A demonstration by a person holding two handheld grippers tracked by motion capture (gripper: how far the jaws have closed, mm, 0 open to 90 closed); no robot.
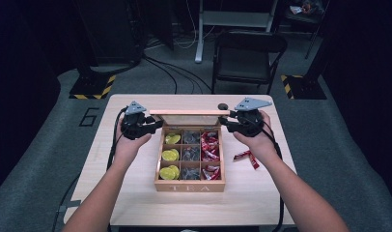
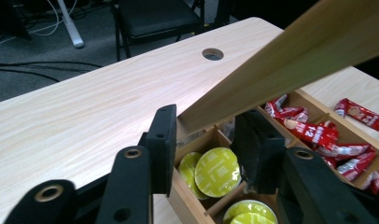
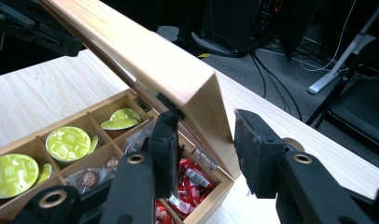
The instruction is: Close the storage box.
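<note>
— On the table [image 1: 136,203], where did the tea box [image 1: 189,185] sit?
— Mid-table, its lid [image 1: 189,112] raised nearly upright.
— And the left gripper [image 1: 158,124]?
— Jaws parted around the lid's left end; whether they pinched it, I could not tell.
— The right gripper [image 1: 224,121]?
— Jaws wide, straddling the lid's right corner. One red sachet [image 1: 247,157] lay just beside the box.
</note>
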